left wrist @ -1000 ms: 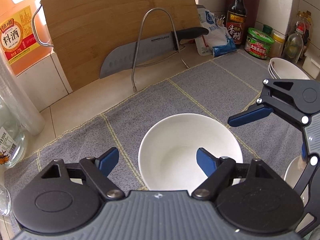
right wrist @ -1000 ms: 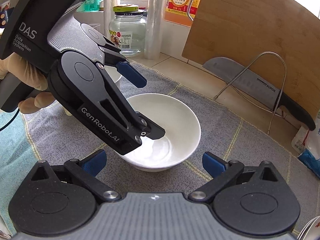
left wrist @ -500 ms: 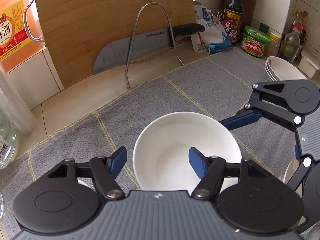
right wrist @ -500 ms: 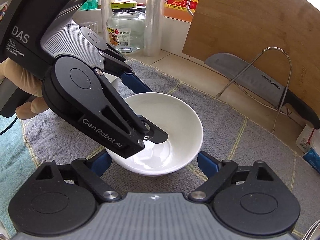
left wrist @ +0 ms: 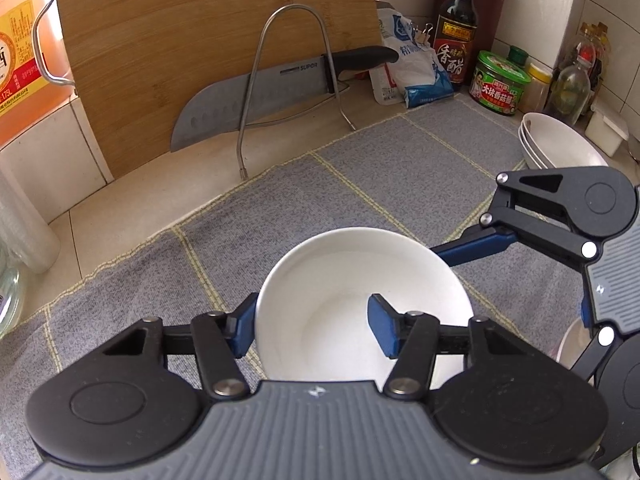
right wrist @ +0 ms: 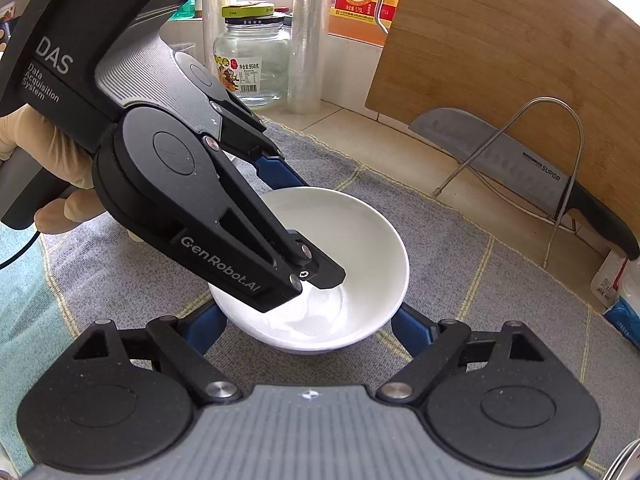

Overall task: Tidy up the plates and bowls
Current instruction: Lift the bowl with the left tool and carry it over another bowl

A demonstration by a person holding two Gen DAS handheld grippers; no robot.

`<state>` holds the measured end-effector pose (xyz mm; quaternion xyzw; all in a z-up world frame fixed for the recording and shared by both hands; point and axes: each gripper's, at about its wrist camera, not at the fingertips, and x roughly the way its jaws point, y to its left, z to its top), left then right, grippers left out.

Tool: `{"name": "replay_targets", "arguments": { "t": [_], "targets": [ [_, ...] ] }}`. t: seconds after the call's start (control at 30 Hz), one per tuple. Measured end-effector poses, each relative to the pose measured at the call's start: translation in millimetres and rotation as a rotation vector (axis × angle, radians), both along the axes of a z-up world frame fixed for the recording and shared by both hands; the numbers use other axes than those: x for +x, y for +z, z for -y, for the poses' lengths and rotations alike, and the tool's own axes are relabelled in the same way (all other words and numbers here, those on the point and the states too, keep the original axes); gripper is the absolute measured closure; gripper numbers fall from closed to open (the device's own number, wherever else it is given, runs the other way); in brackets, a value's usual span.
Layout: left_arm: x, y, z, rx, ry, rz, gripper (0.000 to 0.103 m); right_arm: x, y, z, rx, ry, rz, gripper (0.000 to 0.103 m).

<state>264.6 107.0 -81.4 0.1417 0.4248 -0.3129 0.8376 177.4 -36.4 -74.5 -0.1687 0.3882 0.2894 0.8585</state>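
At the bottom of the left wrist view, the left gripper [left wrist: 312,326] was clamped on the near rim of a white bowl [left wrist: 352,276], one blue pad outside the wall, one inside. The bowl sat on a grey cloth [left wrist: 400,184] at lower centre. In the right wrist view, the right gripper [right wrist: 308,324] straddled the same bowl [right wrist: 360,232], its jaws closing, pads at the sides; contact could not be told. Farther off, stacked white bowls [left wrist: 560,144] rested at the right edge, and a knife [left wrist: 256,92] leaned against a cutting board [left wrist: 192,32] at the top.
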Motion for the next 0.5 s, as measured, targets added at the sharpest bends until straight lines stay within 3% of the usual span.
{"name": "replay_targets", "arguments": {
  "t": [0.5],
  "targets": [
    [-31.8,36.1,9.0,-0.031,-0.033,0.044,0.046,-30.2,31.7,14.2,0.017,-0.018,0.012,0.011]
  ]
}}
